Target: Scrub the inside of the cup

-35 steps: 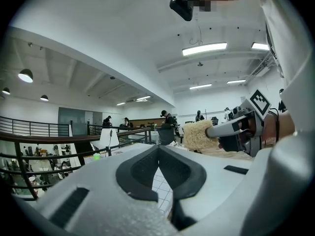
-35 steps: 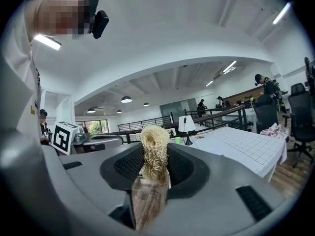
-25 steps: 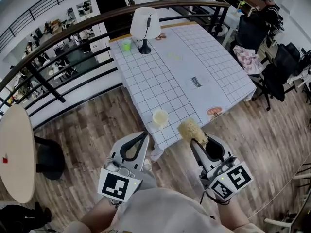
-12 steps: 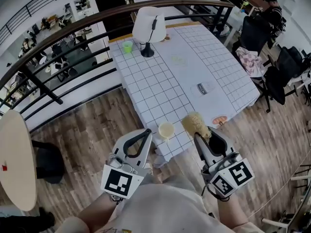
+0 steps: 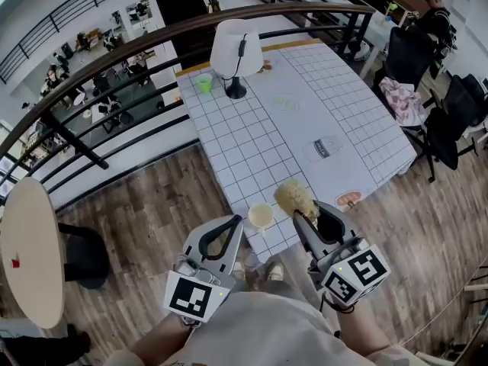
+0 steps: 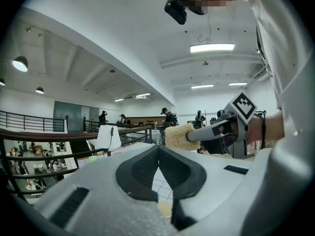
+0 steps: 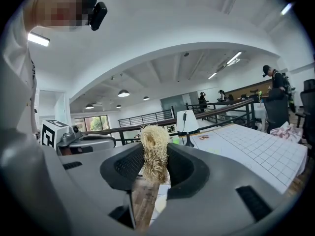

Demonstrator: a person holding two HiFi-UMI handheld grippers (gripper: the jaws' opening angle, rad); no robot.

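A pale yellow cup (image 5: 261, 216) stands upright at the near edge of the white grid-cloth table (image 5: 305, 128). My left gripper (image 5: 236, 222) hangs just left of the cup, shut and empty; its jaw tips meet in the left gripper view (image 6: 158, 147). My right gripper (image 5: 300, 219) is shut on the wooden handle (image 7: 145, 200) of a scrub brush. The brush's straw-coloured fibre head (image 5: 293, 197) sticks out just right of the cup and slightly above it. The same brush head (image 6: 180, 136) shows in the left gripper view, and it (image 7: 154, 149) fills the jaws in the right gripper view.
A white lamp (image 5: 235, 52) and a small green cup (image 5: 203, 83) stand at the table's far end. A dark railing (image 5: 114, 59) runs behind the table. A round table (image 5: 27, 250) is at the left. Chairs (image 5: 450, 120) and a person (image 5: 431, 10) are at the right.
The table's near edge and the cup have come closer to me. The cup now sits between the two gripper tips, with the brush head nearer to it. Both grippers stay shut.
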